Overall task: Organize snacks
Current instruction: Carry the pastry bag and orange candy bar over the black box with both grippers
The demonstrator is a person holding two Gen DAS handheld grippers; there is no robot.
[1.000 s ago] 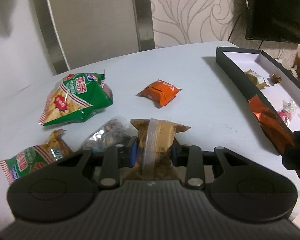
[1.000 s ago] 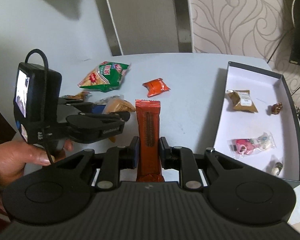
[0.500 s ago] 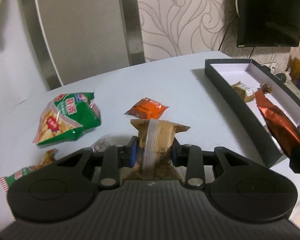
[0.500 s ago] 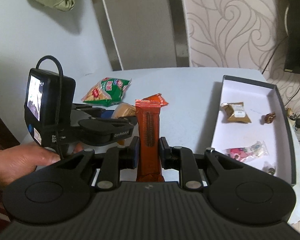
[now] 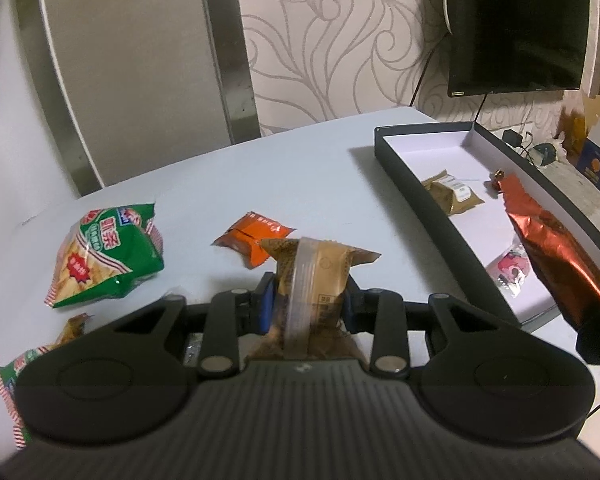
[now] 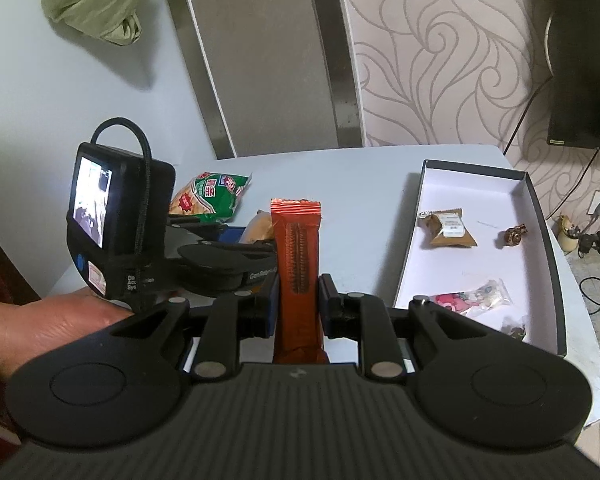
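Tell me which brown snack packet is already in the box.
The flat brown packet with the white label, lying in the box. The other brown packet is upright, clamped in the left gripper above the table.

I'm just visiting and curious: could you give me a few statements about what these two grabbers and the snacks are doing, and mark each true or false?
1. The right gripper clamps an orange-red bar. True.
2. The left gripper is open and holds nothing. False: it is shut on a brown packet.
3. The black box already holds a few snacks. True.
4. The green chips bag lies inside the box. False: it lies on the table.
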